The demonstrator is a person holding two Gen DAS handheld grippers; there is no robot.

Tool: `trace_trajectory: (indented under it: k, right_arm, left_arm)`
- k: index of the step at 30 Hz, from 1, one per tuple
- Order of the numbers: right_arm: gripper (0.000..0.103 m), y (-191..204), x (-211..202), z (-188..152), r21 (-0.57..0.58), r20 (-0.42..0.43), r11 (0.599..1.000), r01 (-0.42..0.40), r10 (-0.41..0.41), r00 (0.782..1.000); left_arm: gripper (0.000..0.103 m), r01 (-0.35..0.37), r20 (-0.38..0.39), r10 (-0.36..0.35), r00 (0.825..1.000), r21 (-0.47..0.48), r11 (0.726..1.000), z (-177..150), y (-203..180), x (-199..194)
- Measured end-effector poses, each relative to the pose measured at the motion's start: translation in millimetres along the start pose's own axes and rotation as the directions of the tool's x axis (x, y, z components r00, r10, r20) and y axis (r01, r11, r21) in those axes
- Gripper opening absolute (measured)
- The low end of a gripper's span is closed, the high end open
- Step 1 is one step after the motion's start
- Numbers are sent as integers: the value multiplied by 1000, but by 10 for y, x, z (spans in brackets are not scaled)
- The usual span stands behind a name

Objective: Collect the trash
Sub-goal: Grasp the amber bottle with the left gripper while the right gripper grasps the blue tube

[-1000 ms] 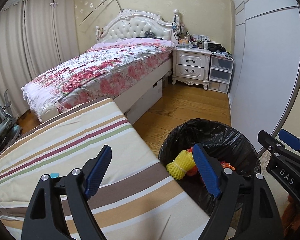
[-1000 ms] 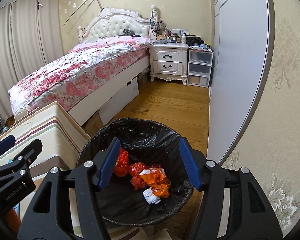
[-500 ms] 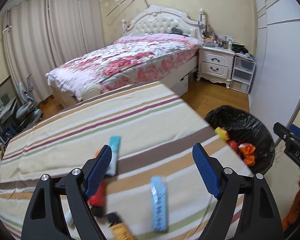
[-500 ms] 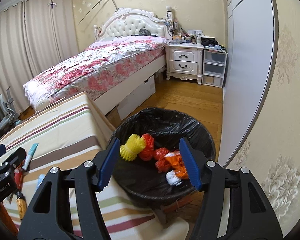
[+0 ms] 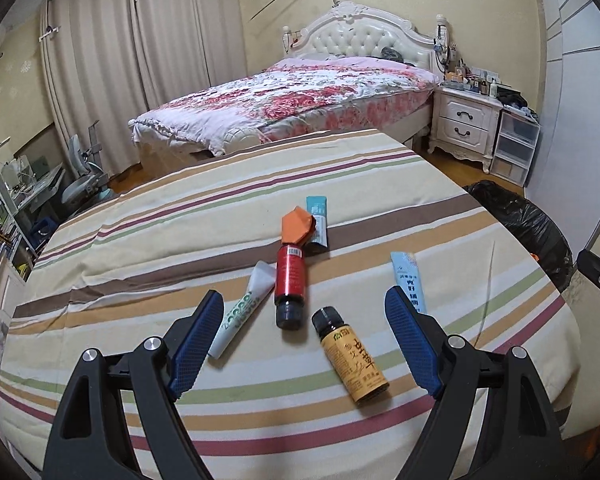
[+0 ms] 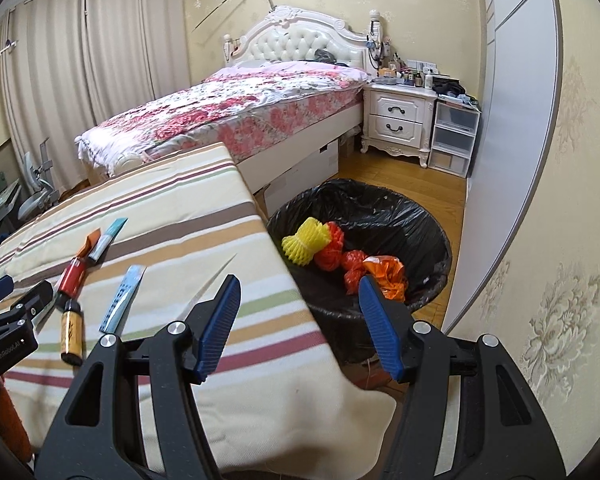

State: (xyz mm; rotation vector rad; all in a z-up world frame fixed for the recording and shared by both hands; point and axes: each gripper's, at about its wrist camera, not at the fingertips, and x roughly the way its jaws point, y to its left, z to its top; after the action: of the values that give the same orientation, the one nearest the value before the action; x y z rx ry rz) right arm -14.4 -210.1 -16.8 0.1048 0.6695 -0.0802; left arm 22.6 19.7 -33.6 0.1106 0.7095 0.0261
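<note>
Trash lies on the striped tablecloth (image 5: 180,216): an amber bottle (image 5: 352,360), a red bottle (image 5: 289,284), a white tube (image 5: 244,312), a light blue sachet (image 5: 408,284), an orange folded paper (image 5: 296,224) and a teal sachet (image 5: 318,216). My left gripper (image 5: 304,344) is open and empty, hovering just before the two bottles. My right gripper (image 6: 300,324) is open and empty over the table's right edge, beside the black-lined bin (image 6: 380,208), which holds a yellow foam net (image 6: 304,240) and orange wrappers (image 6: 384,272). The bottles (image 6: 70,320) show at the left of the right wrist view.
A bed (image 5: 300,100) with a floral cover stands behind the table. A white nightstand (image 6: 396,120) and plastic drawers (image 6: 456,140) sit by the wardrobe door (image 6: 512,120). Wooden floor (image 6: 400,176) lies between bed and bin. Chairs and clutter (image 5: 40,184) stand at far left.
The left gripper has swung left from over the bin to above the trash on the table. The right gripper has drawn back and left from the bin to the table's edge.
</note>
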Motion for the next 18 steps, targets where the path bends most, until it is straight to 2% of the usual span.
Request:
trace_trajectory:
  k: [4, 6, 16, 18]
  right_arm:
    - [60, 70, -79, -67, -19, 1, 1000, -18, 18, 1000]
    - [60, 113, -91, -92, -29, 0, 999, -26, 26, 1000]
    - [60, 254, 22, -130, -44, -33, 997, -56, 55, 998]
    - [60, 302, 45, -137, -49, -41, 997, -67, 65, 997]
  left_arm:
    - [80, 24, -27, -24, 999, -27, 999, -110, 12, 16]
    - [68, 37, -43, -38, 998, -24, 999, -145, 10, 39]
    - [36, 93, -118, -94, 989, -14, 996, -269, -4, 246]
    - [26, 107, -133, -108, 985, -18, 994, -300, 18, 280]
